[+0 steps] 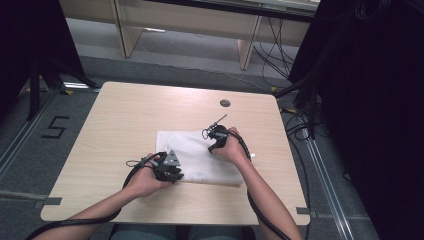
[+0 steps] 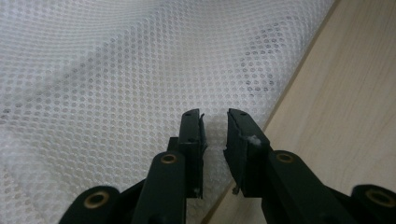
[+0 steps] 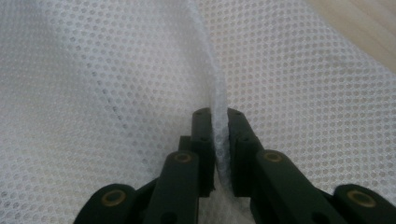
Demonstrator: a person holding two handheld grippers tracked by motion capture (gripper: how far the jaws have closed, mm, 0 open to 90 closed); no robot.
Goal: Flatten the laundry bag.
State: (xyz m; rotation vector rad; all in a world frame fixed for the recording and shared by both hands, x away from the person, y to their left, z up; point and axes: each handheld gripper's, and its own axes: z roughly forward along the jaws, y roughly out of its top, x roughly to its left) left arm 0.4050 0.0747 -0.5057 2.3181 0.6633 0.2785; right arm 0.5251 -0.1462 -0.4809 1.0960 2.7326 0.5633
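My right gripper (image 3: 220, 116) is pinched tight on a raised ridge of the white mesh cloth (image 3: 107, 79); the fold runs up between the two black jaws and away from them, with mesh spreading out on both sides. In the high view that gripper (image 1: 216, 142) sits on the cloth's far right part. My left gripper (image 2: 215, 116) has its jaws a little apart, with nothing pressed between them; the mesh cloth (image 2: 116, 70) lies under and ahead of them, and its edge runs just to their right, where bare table (image 2: 355, 93) shows. From above, the left gripper (image 1: 170, 172) rests at the cloth's (image 1: 192, 150) near left corner. The cloth lies flat on the wooden table (image 1: 125, 120), right of the middle towards me.
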